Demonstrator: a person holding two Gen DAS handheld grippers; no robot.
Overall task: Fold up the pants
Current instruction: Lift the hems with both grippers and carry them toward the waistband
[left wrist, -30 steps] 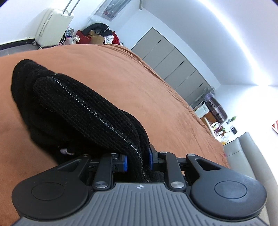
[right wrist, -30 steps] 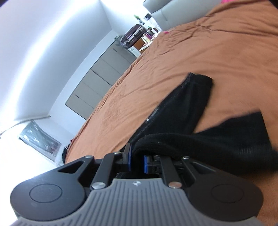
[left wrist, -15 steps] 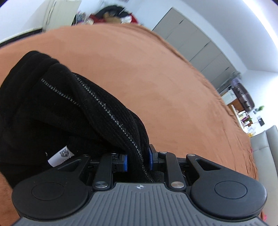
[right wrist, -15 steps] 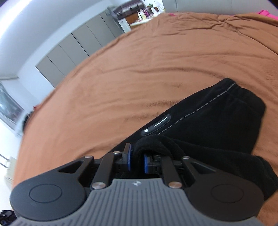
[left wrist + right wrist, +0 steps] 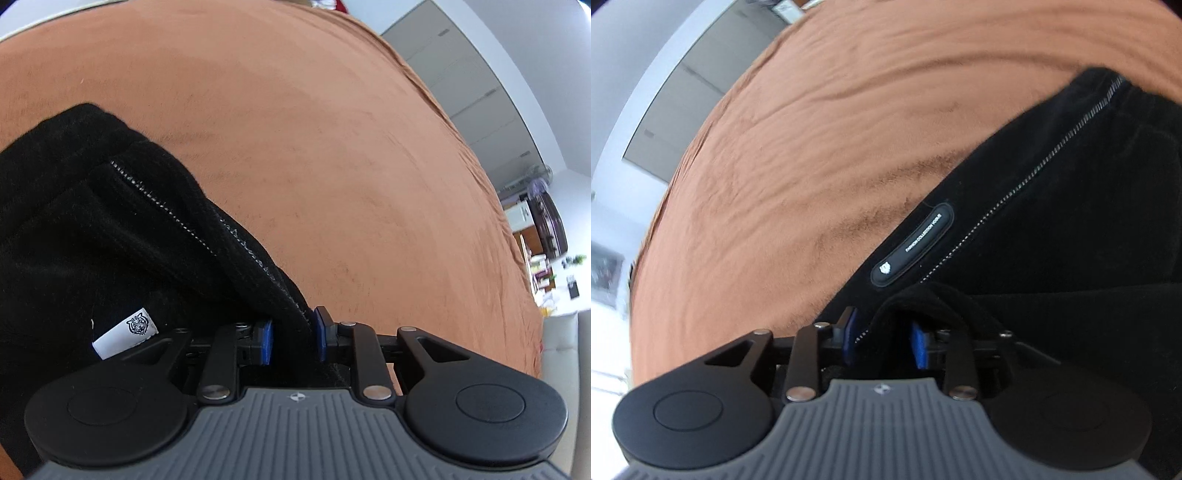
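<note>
Black corduroy pants [image 5: 92, 229] with a pale stitched seam lie bunched on the brown bedspread [image 5: 332, 155]. My left gripper [image 5: 291, 338] is shut on a fold of the pants, blue pads on both sides of the cloth. A white label [image 5: 125, 332] shows at the left. In the right wrist view the pants [image 5: 1071, 221] spread to the right, with a black rubber patch [image 5: 912, 245] near the edge. My right gripper [image 5: 884, 341] is shut on a rolled hem of the pants, low over the bedspread [image 5: 812, 147].
Grey wardrobe doors [image 5: 461, 74] stand beyond the bed's far side. A shelf with small items [image 5: 546, 258] and a pale sofa edge [image 5: 561, 350] are at the right. The wardrobe also shows in the right wrist view [image 5: 683, 85].
Both grippers have come down closer to the bedspread with the pants still held. The pants now lie flatter and spread wider on the bed.
</note>
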